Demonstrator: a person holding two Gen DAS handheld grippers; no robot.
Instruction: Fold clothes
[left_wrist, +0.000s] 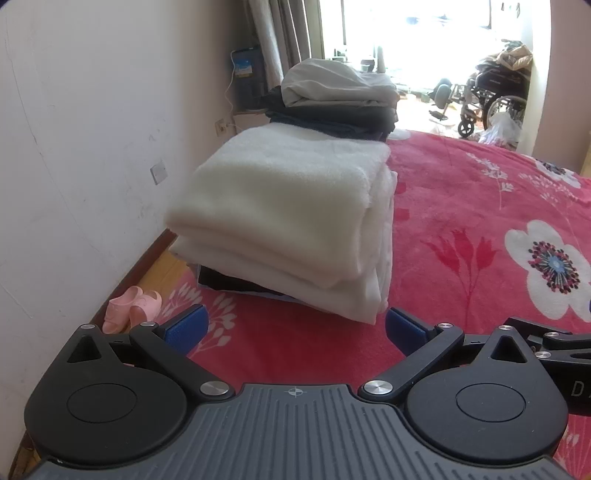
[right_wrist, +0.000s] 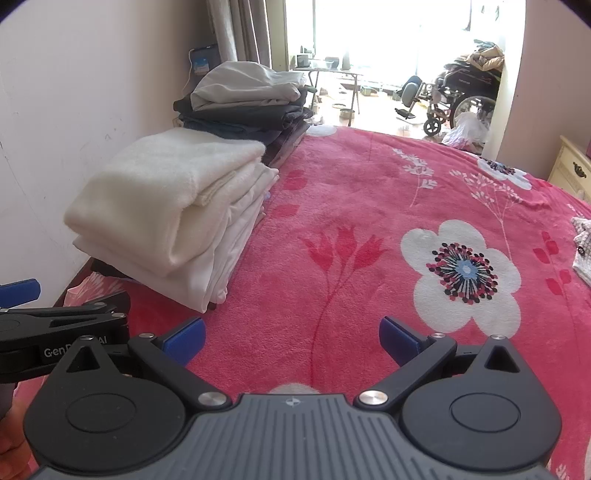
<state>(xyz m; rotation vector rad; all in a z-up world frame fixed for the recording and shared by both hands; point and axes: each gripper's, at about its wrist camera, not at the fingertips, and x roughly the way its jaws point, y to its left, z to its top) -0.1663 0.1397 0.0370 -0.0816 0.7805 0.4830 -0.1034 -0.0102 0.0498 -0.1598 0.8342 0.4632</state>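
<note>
A stack of folded white clothes (left_wrist: 280, 218) lies on the red floral bed cover (left_wrist: 461, 229), with a dark garment under it. Behind it stands a second stack of folded dark clothes topped by a grey one (left_wrist: 332, 96). My left gripper (left_wrist: 295, 328) is open and empty, just in front of the white stack. My right gripper (right_wrist: 291, 336) is open and empty over the bare cover, to the right of the white stack (right_wrist: 173, 206). The left gripper (right_wrist: 55, 325) shows at the left edge of the right wrist view. An unfolded light garment (right_wrist: 583, 247) peeks in at the right edge.
A white wall (left_wrist: 92, 147) runs close along the bed's left side. Pink slippers (left_wrist: 129, 306) lie on the floor strip beside it. A wheelchair (right_wrist: 458, 96) stands in the bright doorway beyond the bed. A cream cabinet (right_wrist: 572, 170) is at far right.
</note>
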